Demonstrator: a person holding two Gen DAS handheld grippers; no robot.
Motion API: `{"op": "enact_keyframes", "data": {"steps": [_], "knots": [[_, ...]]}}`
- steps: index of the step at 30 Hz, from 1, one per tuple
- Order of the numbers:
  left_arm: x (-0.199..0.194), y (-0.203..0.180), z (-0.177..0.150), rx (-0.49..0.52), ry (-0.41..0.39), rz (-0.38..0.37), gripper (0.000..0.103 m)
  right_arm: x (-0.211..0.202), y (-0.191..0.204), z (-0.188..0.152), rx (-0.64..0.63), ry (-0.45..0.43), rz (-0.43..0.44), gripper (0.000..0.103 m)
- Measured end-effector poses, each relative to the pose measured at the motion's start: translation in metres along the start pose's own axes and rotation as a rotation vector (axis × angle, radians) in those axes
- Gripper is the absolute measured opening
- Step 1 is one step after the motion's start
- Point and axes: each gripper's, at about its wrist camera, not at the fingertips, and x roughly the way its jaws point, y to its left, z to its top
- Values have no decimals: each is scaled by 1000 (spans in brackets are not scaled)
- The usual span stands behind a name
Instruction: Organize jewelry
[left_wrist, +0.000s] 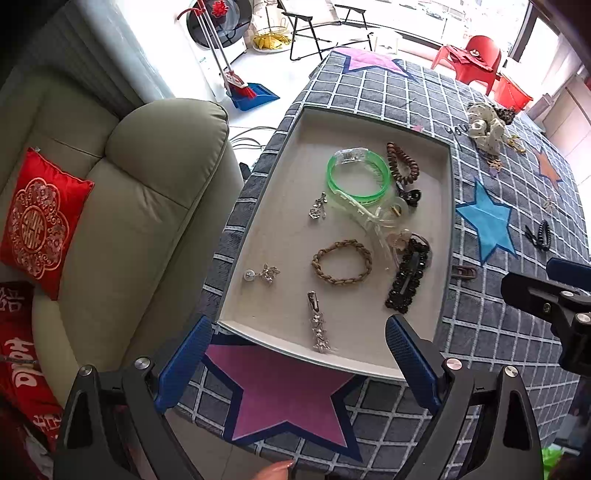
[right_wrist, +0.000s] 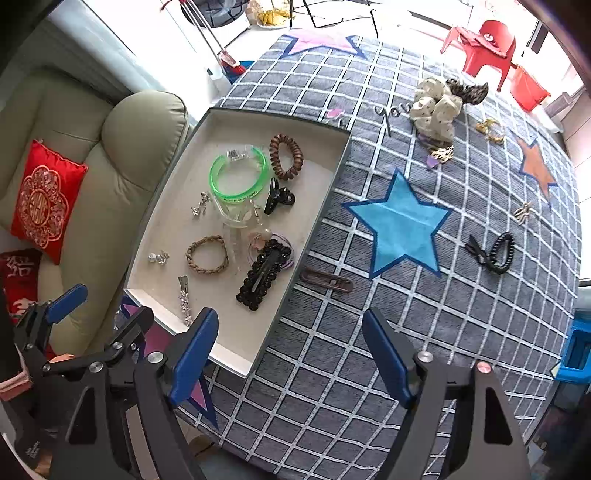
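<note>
Presently, left to right: shallow grey tray (right_wrist: 236, 360) on the checked star-print tablecloth (right_wrist: 369, 350), serving as the collecting place, so the sorted pieces lie loose on its floor; small crystal earring (right_wrist: 159, 257) and a silver rhinestone clip (right_wrist: 184, 301) toward the tray's left and near edge; braided tan bracelet (right_wrist: 207, 254) beside them; green bangle (right_wrist: 238, 175) overlapping a clear plastic hair claw (right_wrist: 236, 218); brown spiral hair tie (right_wrist: 286, 157) at the far side; black hair claw (right_wrist: 279, 197) just below it; black beaded snap clip (right_wrist: 264, 275) against the right wall.

Outside the tray, judged still to be gathered: brown snap clip (right_wrist: 327, 280) just beside the tray's right wall; cream scrunchie (right_wrist: 436, 107) with gold pieces near it; black spiral tie (right_wrist: 500, 251) and a small gold brooch (right_wrist: 522, 212), well apart to the right.

Tongs: left gripper (left_wrist: 299, 363) wide open, empty, hanging over the tray's near edge; right gripper (right_wrist: 291, 354) likewise spread wide, nothing between its blue pads (right_wrist: 195, 354), over bare cloth near the tray's corner; probably between pickups.
</note>
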Motion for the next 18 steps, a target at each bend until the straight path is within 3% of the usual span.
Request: {"op": "enact_keyframes", "data": {"steps": [6,18], "knots": [[-13,1,0,-24,-3,-14,96,-17,3,-2,-10,-71,-34,92],[-26,4,-2,-48,-34,-1,96,-28,11,-2,-26,-104,-69,93]]}}
